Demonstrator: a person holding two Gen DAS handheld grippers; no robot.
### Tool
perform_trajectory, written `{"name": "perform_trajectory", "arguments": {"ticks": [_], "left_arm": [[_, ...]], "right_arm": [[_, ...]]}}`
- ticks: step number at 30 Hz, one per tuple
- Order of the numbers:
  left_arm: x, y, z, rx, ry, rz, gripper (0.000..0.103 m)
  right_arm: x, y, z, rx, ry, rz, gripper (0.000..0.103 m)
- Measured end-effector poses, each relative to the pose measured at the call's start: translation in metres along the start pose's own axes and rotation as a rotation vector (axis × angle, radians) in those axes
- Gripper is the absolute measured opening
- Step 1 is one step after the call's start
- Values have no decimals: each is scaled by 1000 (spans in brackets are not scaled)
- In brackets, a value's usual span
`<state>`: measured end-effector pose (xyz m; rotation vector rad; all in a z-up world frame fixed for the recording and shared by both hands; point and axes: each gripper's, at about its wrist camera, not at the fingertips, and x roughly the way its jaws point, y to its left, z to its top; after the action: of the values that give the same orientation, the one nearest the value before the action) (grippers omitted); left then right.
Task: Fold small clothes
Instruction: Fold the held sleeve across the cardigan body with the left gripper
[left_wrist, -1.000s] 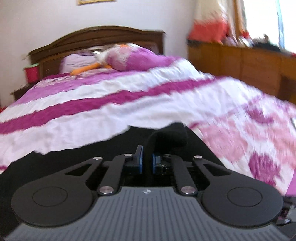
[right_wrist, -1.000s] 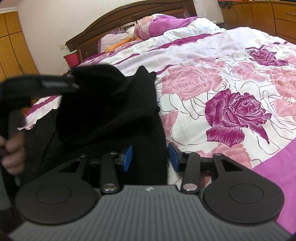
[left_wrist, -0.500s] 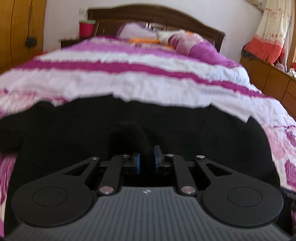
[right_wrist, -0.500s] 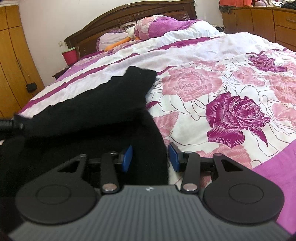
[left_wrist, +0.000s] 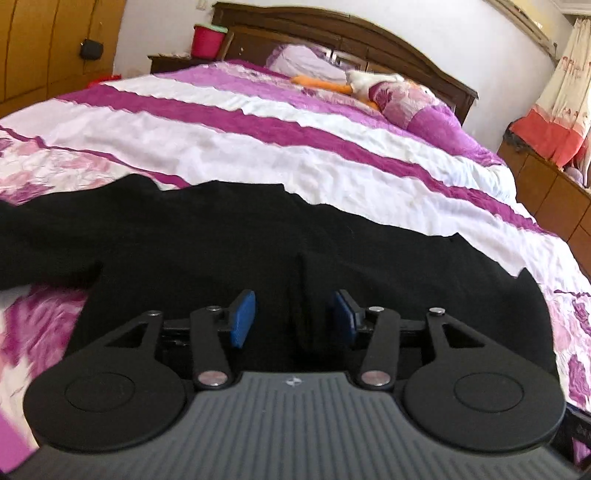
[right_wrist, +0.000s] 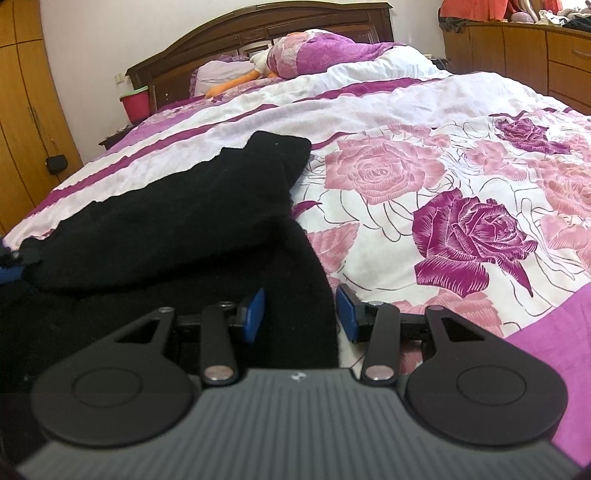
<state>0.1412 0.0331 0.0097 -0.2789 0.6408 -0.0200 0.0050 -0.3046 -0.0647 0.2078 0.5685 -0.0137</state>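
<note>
A black garment (left_wrist: 221, 240) lies spread on the floral bedspread (left_wrist: 258, 147). My left gripper (left_wrist: 293, 319) sits low over it with its jaws opening. A raised fold of black cloth stands between the blue pads (left_wrist: 242, 319), which do not press on it. In the right wrist view one part of the garment (right_wrist: 184, 214) is folded across the rest, its end pointing toward the headboard. My right gripper (right_wrist: 301, 319) is open over the garment's right edge, with a strip of bedspread showing beside its right pad (right_wrist: 349, 319).
The bedspread (right_wrist: 424, 122) reaches far to the right of the garment. A rolled quilt (left_wrist: 417, 107) and an orange-and-white plush toy (left_wrist: 332, 83) lie by the headboard (left_wrist: 332, 33). A red bucket (left_wrist: 207, 40), a wardrobe (left_wrist: 44, 44) and a dresser (right_wrist: 535, 55) surround the bed.
My left gripper carried a part of the black garment across, lowered it onto the rest and opened, letting go. The right gripper stayed in place, unchanged.
</note>
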Motion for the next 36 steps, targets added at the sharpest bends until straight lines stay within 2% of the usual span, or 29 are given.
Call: {"name": "perform_trajectory", "arguments": {"ticks": [5, 8, 11, 12, 15, 18, 21, 23, 25, 31, 34, 35, 36], "left_arm": [[43, -9, 13, 18, 68, -66, 54], [56, -11, 14, 4, 78, -84, 51], [54, -11, 14, 2, 70, -116, 15], [49, -9, 14, -19, 64, -119, 11], [22, -5, 21, -38, -32, -140, 11], [8, -2, 28, 1, -91, -83, 11], [22, 6, 27, 19, -43, -42, 11], [33, 13, 23, -3, 3, -40, 12], [39, 20, 18, -39, 14, -24, 12], [52, 35, 18, -131, 28, -55, 18], [57, 31, 22, -118, 36, -73, 18], [55, 27, 22, -90, 18, -73, 12], [49, 21, 23, -53, -30, -72, 9]], "right_arm": [[-5, -2, 7, 16, 12, 11, 46], [-9, -2, 13, 21, 16, 21, 46], [-15, -3, 22, 41, -12, 47, 46], [-16, -2, 26, 43, -24, 57, 46], [-18, 0, 36, 30, -60, 69, 46], [-13, 4, 45, 6, -68, 58, 46], [-4, 6, 51, 6, -63, 52, 46], [4, 9, 55, 4, -58, 53, 46], [12, 11, 61, 11, -54, 44, 46], [59, 2, 89, 122, -10, 25, 46], [84, -2, 95, 156, 10, -3, 46], [91, 0, 94, 144, 23, 4, 41], [93, 2, 93, 121, 24, 20, 9]]}}
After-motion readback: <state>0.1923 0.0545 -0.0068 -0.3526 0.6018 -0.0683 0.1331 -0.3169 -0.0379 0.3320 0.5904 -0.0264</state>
